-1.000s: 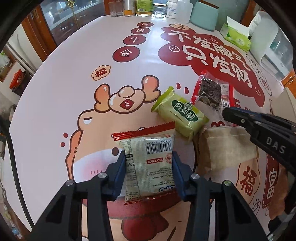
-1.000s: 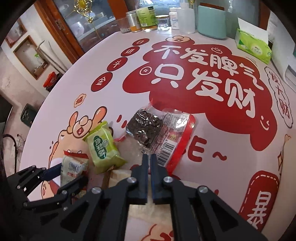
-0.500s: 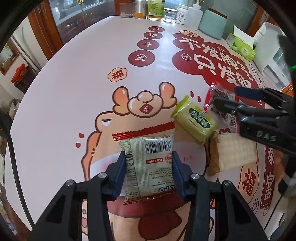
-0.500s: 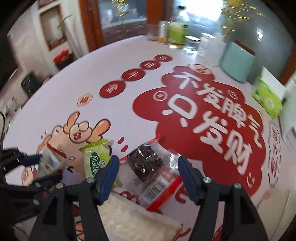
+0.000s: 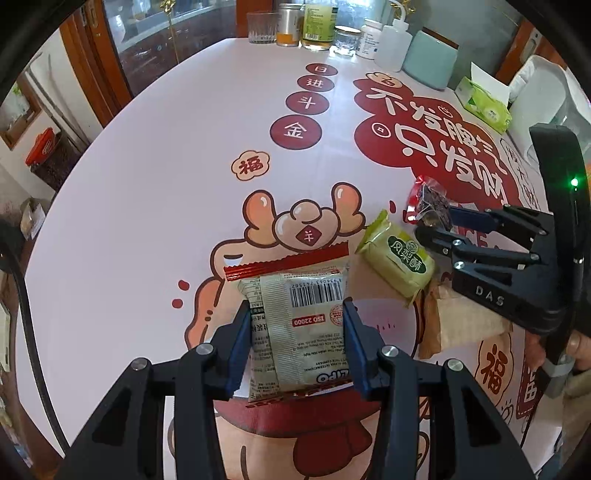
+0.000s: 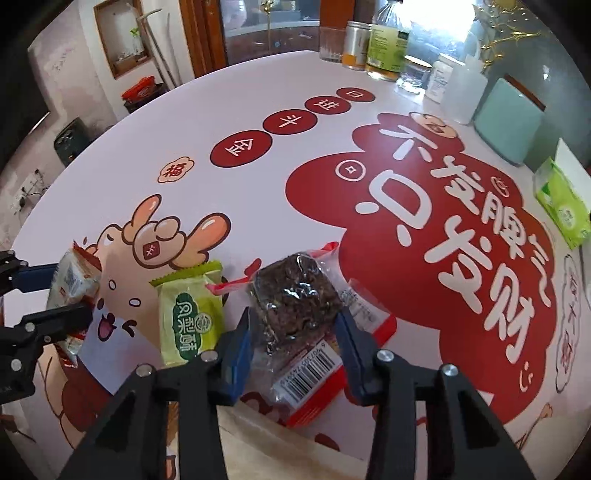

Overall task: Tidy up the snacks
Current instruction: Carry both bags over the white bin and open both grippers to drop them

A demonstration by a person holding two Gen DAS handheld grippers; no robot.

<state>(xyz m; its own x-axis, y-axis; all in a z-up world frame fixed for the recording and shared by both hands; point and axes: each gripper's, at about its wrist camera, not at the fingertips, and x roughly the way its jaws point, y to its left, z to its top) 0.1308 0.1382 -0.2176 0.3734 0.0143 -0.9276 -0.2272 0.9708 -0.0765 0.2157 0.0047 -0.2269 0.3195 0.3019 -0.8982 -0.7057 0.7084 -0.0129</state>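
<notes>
My left gripper (image 5: 295,325) is shut on a beige snack packet with a red top edge and a barcode (image 5: 295,314); it also shows in the right wrist view (image 6: 72,280). My right gripper (image 6: 293,325) is open, its fingers on either side of a clear packet with a dark brown cake (image 6: 295,295), which lies on the table; I cannot tell if they touch it. That packet also shows in the left wrist view (image 5: 430,203), with the right gripper (image 5: 434,225) around it. A green packet (image 6: 190,314) (image 5: 399,254) lies between the two. A tan paper packet (image 5: 465,321) lies under the right gripper.
The round table has a printed red and pink cloth (image 5: 184,184). At its far edge stand a glass, jars and bottles (image 5: 317,22), a teal canister (image 5: 430,62) and a green tissue pack (image 5: 487,107). A white appliance (image 5: 535,96) stands at the far right.
My right gripper has opened from fully shut and moved forward, so its fingers now straddle the dark cake packet. My left gripper still holds the beige packet.
</notes>
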